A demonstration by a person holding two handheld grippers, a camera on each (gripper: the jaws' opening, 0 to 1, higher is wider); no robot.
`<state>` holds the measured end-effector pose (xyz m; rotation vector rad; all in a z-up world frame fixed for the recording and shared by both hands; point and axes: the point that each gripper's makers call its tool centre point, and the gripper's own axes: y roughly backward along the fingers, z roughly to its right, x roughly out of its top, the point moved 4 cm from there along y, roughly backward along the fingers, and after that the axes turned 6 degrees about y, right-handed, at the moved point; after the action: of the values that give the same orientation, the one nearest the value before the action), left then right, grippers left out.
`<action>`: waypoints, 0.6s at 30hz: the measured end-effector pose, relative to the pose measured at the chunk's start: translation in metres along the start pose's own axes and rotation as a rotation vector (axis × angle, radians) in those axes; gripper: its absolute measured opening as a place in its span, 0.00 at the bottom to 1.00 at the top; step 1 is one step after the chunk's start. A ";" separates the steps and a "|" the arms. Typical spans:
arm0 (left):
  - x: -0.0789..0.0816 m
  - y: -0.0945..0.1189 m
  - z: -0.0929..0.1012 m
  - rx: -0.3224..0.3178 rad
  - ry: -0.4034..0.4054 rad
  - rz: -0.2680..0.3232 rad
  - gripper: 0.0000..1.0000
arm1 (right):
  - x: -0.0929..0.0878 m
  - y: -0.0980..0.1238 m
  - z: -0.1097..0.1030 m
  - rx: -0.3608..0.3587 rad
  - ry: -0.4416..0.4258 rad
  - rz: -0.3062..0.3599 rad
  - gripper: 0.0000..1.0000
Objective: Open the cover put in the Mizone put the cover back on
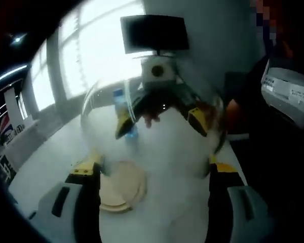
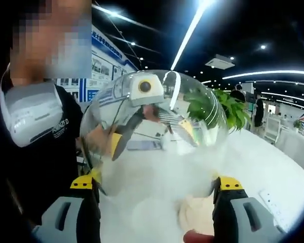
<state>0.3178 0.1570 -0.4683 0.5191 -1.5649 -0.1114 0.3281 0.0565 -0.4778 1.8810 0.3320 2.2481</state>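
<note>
Cover (image 1: 152, 131), a clear glass dome, held between both grippers.

The left gripper view looks forward along its own jaws from close behind a clear glass dome cover (image 1: 152, 126), which takes up the middle of the picture. It faces across the white desk (image 1: 55, 152) toward bright windows and a dark monitor (image 1: 154, 33) at the far edge. A round wooden base (image 1: 122, 185) lies low in this view.

The right gripper view looks the opposite way, just as close to the clear glass dome cover (image 2: 157, 131), toward a green plant (image 2: 228, 109) and ceiling lights. Both views share the dome, and through it each sees the other gripper facing back.
</note>
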 end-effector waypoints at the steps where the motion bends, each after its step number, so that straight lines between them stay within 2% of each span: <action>1: -0.001 0.000 0.000 -0.001 -0.001 0.006 0.74 | 0.000 0.000 0.000 0.000 0.002 -0.002 0.86; 7: -0.003 0.001 0.000 -0.012 0.000 0.062 0.74 | -0.001 0.000 -0.001 -0.011 -0.002 0.037 0.86; 18: -0.002 0.001 0.004 -0.013 0.006 0.075 0.74 | 0.001 -0.001 -0.004 -0.027 -0.026 0.074 0.88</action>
<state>0.3133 0.1575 -0.4702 0.4501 -1.5744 -0.0628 0.3235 0.0575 -0.4774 1.9371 0.2307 2.2608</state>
